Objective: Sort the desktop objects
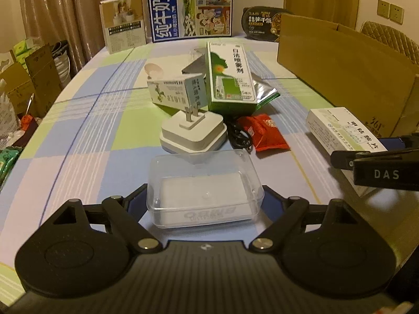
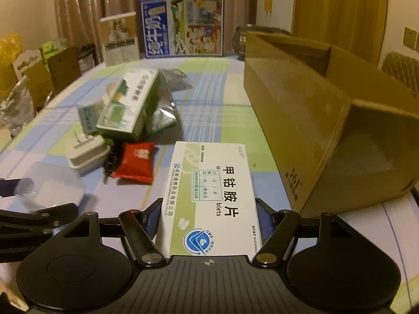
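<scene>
My left gripper (image 1: 205, 198) is shut on a clear plastic box (image 1: 204, 187) with a white pad inside; the box also shows in the right wrist view (image 2: 52, 183). My right gripper (image 2: 208, 214) is shut on a white and green medicine box (image 2: 209, 198), seen from the side in the left wrist view (image 1: 343, 130). A pile sits mid-table: a white plug adapter (image 1: 193, 133), a tall green and white box (image 1: 230, 78), a small green and white box (image 1: 172, 93), a red packet (image 1: 267, 132), a black cable (image 1: 239, 137) and a silver pouch (image 1: 263, 89).
An open brown cardboard box (image 2: 314, 120) lies on its side at the right, next to my right gripper. A blue milk carton (image 1: 189, 9), a beige box (image 1: 124, 22) and a black food bowl (image 1: 262, 23) stand at the table's far edge. Cartons and bags sit beyond the left edge.
</scene>
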{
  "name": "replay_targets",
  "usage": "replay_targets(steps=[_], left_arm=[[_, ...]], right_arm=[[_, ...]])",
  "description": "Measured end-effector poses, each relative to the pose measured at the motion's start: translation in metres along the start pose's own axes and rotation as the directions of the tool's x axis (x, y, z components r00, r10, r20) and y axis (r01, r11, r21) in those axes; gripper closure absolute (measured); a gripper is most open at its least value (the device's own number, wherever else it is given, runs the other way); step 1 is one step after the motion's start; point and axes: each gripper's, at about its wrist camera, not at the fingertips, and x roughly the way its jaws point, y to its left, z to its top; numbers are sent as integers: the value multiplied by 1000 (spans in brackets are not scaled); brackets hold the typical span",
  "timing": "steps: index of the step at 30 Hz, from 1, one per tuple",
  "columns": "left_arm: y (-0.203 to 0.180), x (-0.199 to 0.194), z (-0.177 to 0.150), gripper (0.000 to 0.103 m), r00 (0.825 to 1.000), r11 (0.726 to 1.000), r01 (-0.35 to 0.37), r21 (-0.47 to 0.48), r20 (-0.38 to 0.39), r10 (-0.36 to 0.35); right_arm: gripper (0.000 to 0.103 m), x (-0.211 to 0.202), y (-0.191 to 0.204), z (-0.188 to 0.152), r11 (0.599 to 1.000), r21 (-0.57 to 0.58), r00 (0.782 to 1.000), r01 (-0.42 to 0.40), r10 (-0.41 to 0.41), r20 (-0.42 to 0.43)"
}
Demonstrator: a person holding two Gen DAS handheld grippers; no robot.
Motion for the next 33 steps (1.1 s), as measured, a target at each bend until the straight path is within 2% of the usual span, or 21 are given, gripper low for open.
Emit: replay_targets(steps=[7, 13, 22, 28, 33], left_arm=[[-8, -32, 14, 19, 998, 1000, 5, 20, 58, -6], [-27, -61, 46, 19, 992, 999, 27, 42, 119, -32], [-93, -79, 113, 18, 968, 985, 124, 119, 202, -147], [-147, -67, 149, 18, 949, 965, 207, 161, 205, -238], [-184, -45, 163, 18, 940, 946, 255, 198, 180, -291]], right_arm=[[35, -53, -1, 31, 1000, -7, 990, -30, 30, 139], [35, -85, -28, 63, 1000, -27, 974, 6, 1, 226], [35, -103, -117, 95, 996, 37, 973, 87, -93, 212], [35, -90, -173, 103, 989, 81, 976, 122, -134, 171], [35, -78, -206, 101, 986, 110, 980, 126, -141, 139]])
